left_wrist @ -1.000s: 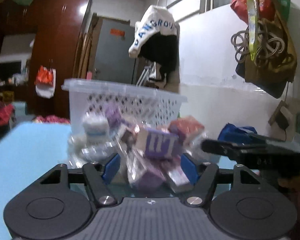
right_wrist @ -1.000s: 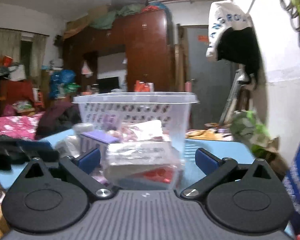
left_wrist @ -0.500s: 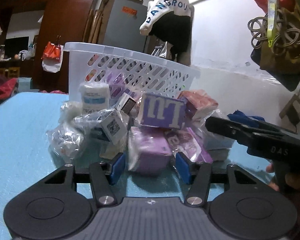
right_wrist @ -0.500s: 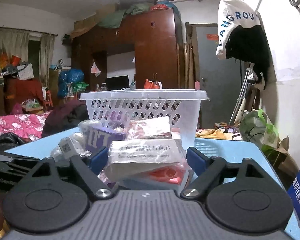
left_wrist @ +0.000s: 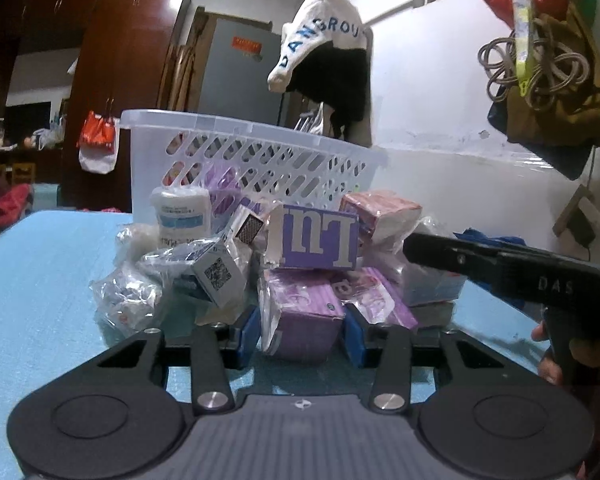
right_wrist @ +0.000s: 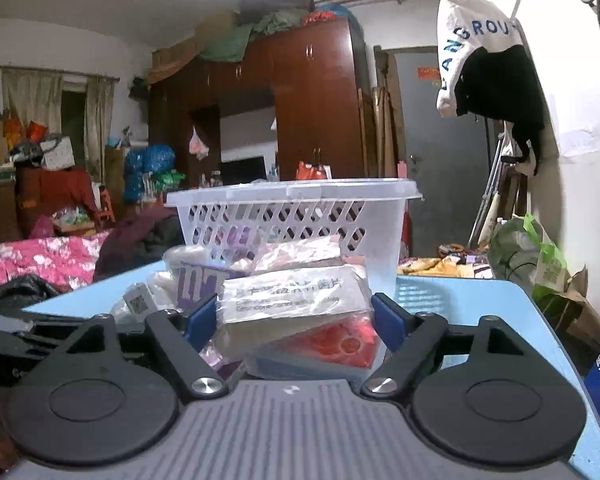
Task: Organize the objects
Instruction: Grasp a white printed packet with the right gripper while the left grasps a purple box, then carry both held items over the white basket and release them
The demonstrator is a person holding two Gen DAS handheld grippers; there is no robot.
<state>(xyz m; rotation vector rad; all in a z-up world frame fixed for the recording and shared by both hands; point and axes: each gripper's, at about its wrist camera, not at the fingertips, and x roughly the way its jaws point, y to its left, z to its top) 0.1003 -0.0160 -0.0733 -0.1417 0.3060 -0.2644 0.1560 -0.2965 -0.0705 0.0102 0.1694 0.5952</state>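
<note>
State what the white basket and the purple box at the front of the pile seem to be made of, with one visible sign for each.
Basket: moulded plastic, slightly see-through; lattice holes, smooth rim.
Purple box: probably thin printed cardboard in a clear wrapper; sharp folded edges, shiny crinkles.

it was a lived-in, cluttered room of a home. a tall dark red-brown wooden wardrobe stood against the far wall with bundles of cloth heaped on top. a pink flowered bedspread lay at the left, beige curtains hung over a window, a white and black garment hung on the wall, and a grey door stood shut.
</note>
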